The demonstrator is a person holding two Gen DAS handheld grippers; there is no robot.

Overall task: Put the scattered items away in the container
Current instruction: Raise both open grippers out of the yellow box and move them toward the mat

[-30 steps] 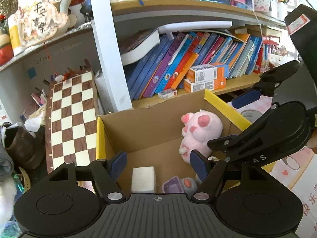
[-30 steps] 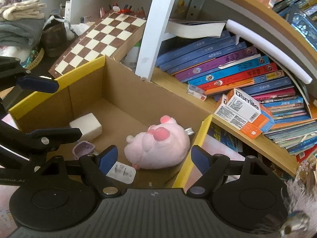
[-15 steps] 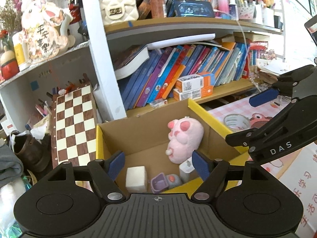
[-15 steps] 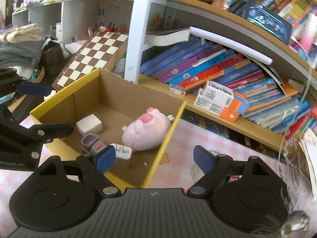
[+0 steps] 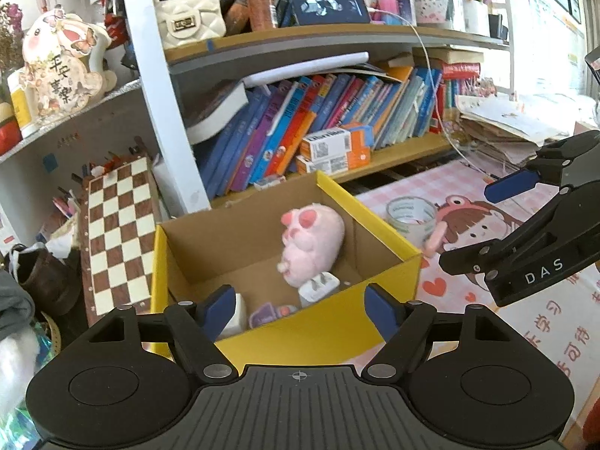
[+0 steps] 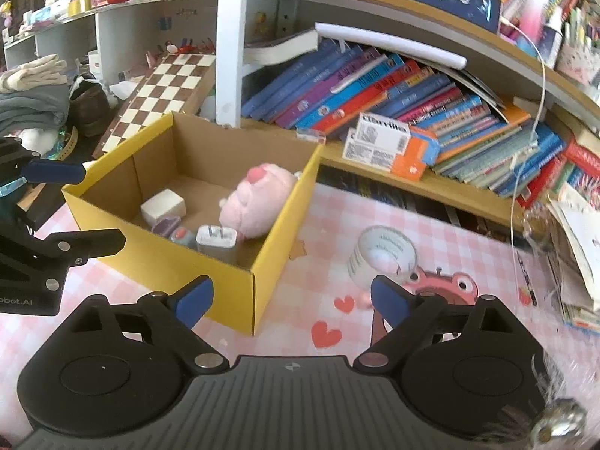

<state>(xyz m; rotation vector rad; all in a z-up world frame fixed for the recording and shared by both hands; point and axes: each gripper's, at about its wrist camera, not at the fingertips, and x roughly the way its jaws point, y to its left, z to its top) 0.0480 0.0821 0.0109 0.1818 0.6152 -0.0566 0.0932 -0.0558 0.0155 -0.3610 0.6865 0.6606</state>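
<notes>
Moved: I drew both grippers back from the yellow cardboard box (image 6: 262, 240).
Left gripper (image 5: 300, 309): fingers released, widening, nothing between.
Right gripper (image 6: 290, 298): fingers released, widening, empty.
Box: pink plush toy (image 6: 255, 202) inside.

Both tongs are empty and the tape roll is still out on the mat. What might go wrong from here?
1. The tape roll stands on its edge, so a nudge from the right tongs may send it rolling toward the shelf.
2. The box already holds the pink plush, the charger and small items; a dropped roll could bounce off them.
3. The left tongs hover at the box's near wall and could shove it.
</notes>
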